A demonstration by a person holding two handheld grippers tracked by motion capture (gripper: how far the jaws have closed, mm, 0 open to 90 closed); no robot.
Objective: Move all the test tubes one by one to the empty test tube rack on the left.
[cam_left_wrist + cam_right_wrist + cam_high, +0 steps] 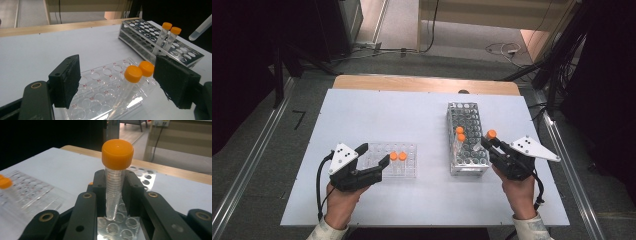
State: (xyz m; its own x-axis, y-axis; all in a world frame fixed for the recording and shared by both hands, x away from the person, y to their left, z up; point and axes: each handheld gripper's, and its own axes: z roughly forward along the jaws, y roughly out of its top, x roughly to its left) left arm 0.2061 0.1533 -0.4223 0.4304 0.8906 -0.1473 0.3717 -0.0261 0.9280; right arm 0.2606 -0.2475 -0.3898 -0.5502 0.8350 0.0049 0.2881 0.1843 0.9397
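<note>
On the table, by station:
Right gripper [490, 142]: at about 4 o'clock on the board in the high view, jaws clenched on a tube [115, 185], held over the near end of the metal rack [467, 139].
Tube: clear plastic with fine graduation lines, tapering to a cone at the bottom, closed by an orange screw cap [117, 154]; it stands upright between the pads in the right gripper view, tip just above the rack's holes.
Left gripper [373, 156]: at about 8 o'clock on the board, jaws released and standing wide on either side of the near left end of the clear rack [392, 160], pressing on nothing.
Clear rack: transparent plate with rows of round holes and red labels; two orange-capped tubes [130, 85] stand in it, near the 3 o'clock pad in the left gripper view.
Metal rack: shiny, many holes, two more capped tubes [460, 134] standing in it.
Surface: white board [377, 117] over a wooden tabletop [422, 84], whose edge shows at 12 o'clock.
Room: grey floor, metal rails at both sides, loose cables [504, 49] at 1 o'clock, dark equipment at the edges.
</note>
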